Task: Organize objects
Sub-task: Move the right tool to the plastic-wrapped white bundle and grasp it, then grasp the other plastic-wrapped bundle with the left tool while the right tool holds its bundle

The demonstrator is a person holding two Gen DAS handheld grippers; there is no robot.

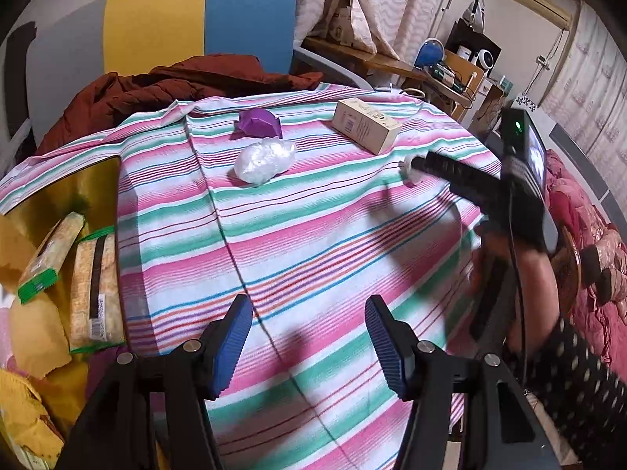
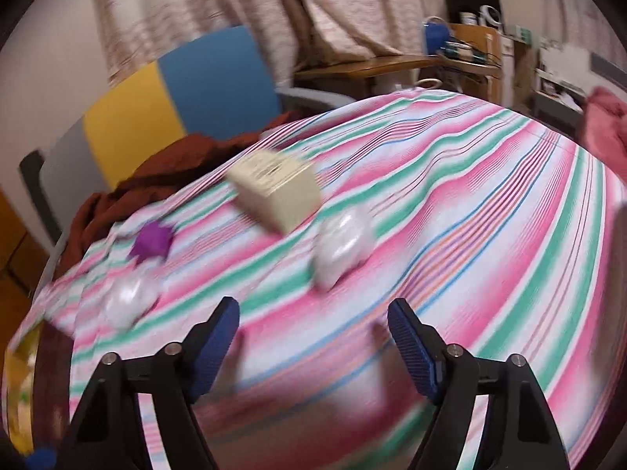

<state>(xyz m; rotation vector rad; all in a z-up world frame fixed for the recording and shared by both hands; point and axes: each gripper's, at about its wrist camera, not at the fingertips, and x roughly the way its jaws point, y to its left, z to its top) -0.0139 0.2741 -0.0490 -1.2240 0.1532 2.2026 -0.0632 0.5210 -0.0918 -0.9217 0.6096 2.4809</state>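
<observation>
From the left wrist, a striped cloth (image 1: 313,235) covers the desk. A purple lump (image 1: 258,122) and a beige box (image 1: 366,124) sit toward the far edge, a clear plastic wad (image 1: 265,160) just nearer. At the left edge a gold box (image 1: 58,203) holds snack packets (image 1: 96,290). Behind stand a yellow-and-blue chair (image 1: 196,19) with a brown coat (image 1: 176,86), curtains and a cluttered shelf. The left claw (image 1: 309,348) hangs open and empty above the near edge. The right claw (image 1: 411,164) reaches in over the right edge; its jaws' state cannot be told here.

The right wrist view, blurred, shows its claw (image 2: 313,348) open and empty, and a white wad (image 2: 341,243) beside the beige box (image 2: 276,196).
</observation>
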